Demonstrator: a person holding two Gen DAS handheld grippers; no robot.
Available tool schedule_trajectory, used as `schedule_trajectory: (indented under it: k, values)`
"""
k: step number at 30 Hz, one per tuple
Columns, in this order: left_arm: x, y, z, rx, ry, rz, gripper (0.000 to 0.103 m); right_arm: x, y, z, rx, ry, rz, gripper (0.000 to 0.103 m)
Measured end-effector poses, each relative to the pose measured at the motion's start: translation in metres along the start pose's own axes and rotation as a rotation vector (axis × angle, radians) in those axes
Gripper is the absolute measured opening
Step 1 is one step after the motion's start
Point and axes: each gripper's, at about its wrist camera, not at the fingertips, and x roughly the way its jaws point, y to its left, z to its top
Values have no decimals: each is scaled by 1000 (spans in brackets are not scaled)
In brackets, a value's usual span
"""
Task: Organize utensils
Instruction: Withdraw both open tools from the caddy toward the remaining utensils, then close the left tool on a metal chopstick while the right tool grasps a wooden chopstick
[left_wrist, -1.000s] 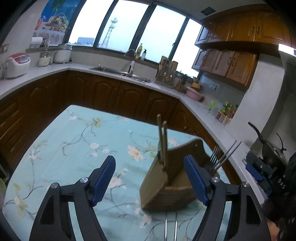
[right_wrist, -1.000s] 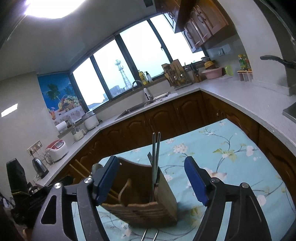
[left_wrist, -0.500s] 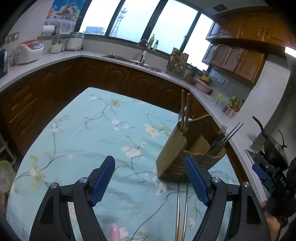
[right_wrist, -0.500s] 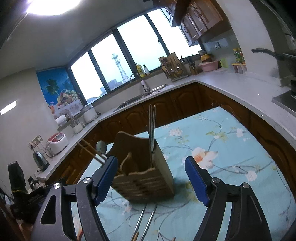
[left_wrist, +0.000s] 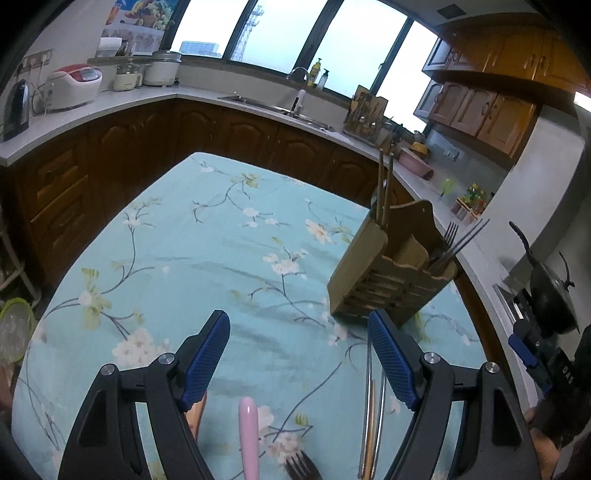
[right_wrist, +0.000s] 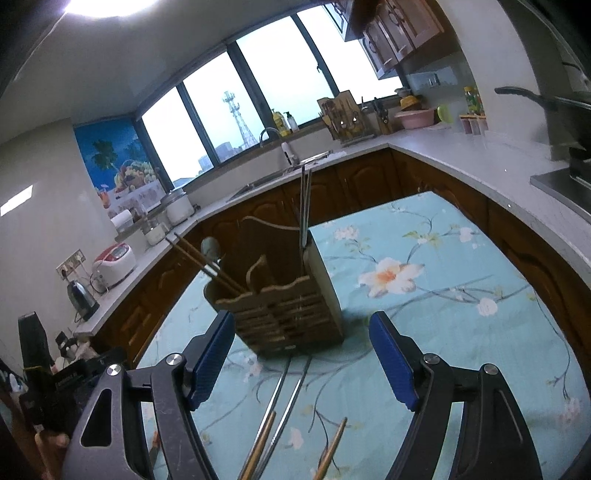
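Hovering with jaws spread and empty, the left gripper (left_wrist: 297, 354) and right gripper (right_wrist: 301, 354) face the wooden caddy (right_wrist: 284, 310) on the floral tablecloth (left_wrist: 184, 258). Loose metal chopsticks (right_wrist: 288, 398), a fork (left_wrist: 301, 467) and a pink handle (left_wrist: 248, 435) lie near. They look light, stiff and slippery; pinching mid-shaft seems safest. Left of the caddy the cloth lies open; its right side nears the table edge.

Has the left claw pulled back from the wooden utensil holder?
Yes. The left claw has backed away; the wooden utensil holder now stands beyond its fingertips, not between them.
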Motion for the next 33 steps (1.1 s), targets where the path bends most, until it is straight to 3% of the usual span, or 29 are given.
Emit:
schedule_trajectory:
  k: [8, 19, 23, 33]
  values:
    - [-1, -11, -4, 46, 36, -9, 77, -7, -1, -20, -15, 45, -20, 77]
    - [39, -41, -8, 144, 144, 5, 76, 13, -3, -52, -21, 172, -52, 76]
    - [58, -47, -9, 168, 181, 9, 76, 24, -1, -68, -30, 225, -62, 72]
    - [121, -78, -16, 264, 263, 20, 72, 59, -11, -93, -28, 339, -117, 53]
